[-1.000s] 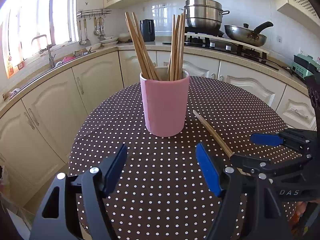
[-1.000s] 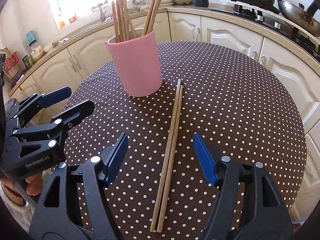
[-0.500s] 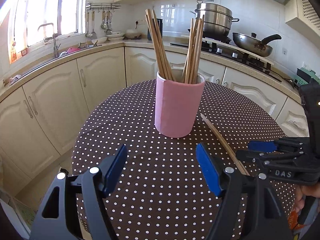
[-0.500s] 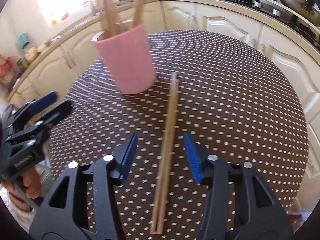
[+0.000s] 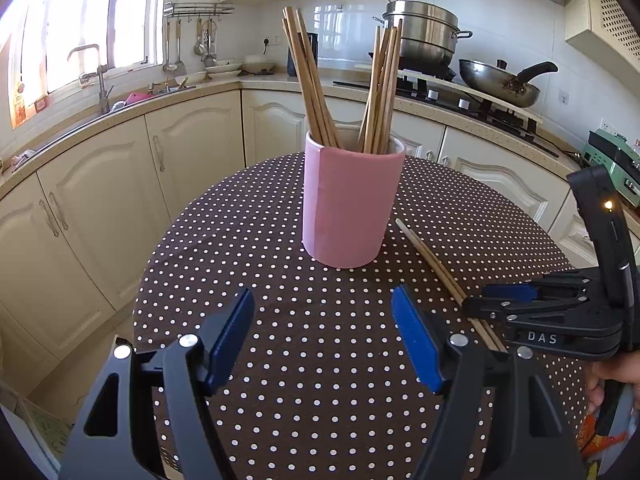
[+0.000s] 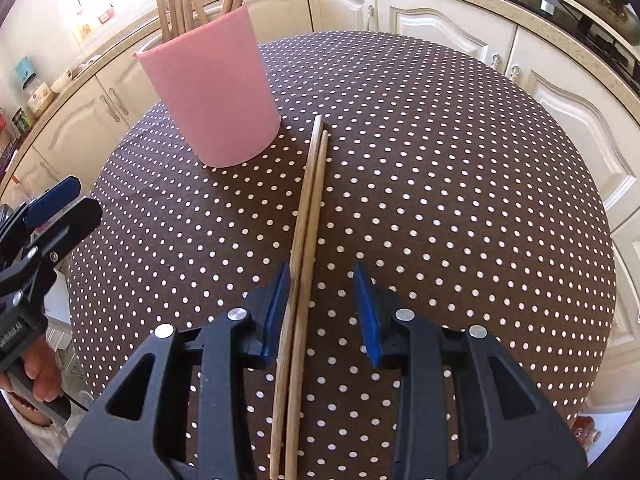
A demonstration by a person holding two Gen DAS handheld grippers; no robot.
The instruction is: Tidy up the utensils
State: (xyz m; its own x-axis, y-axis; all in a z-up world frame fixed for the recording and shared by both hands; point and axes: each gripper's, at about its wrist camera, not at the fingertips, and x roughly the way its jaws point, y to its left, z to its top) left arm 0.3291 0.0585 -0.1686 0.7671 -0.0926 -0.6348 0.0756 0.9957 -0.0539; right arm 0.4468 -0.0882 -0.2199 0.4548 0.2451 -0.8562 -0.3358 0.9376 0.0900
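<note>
My right gripper point(image 6: 322, 312) straddles the pair of wooden chopsticks point(image 6: 308, 236) lying flat on the brown polka-dot tablecloth point(image 6: 440, 184), jaws apart, left pad touching them. My left gripper point(image 5: 322, 340) hovers wide open. Beyond stands the pink cylindrical holder point(image 5: 348, 204), upright and filled with chopsticks.

Ahead of my tool I saw a steamer pot point(image 5: 422, 34) and wok point(image 5: 498, 84) on the stove, faucet point(image 5: 94, 68) far left.

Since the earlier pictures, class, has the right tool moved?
Yes. The right tool has come down and forward over the loose chopsticks, towards the pink holder.
</note>
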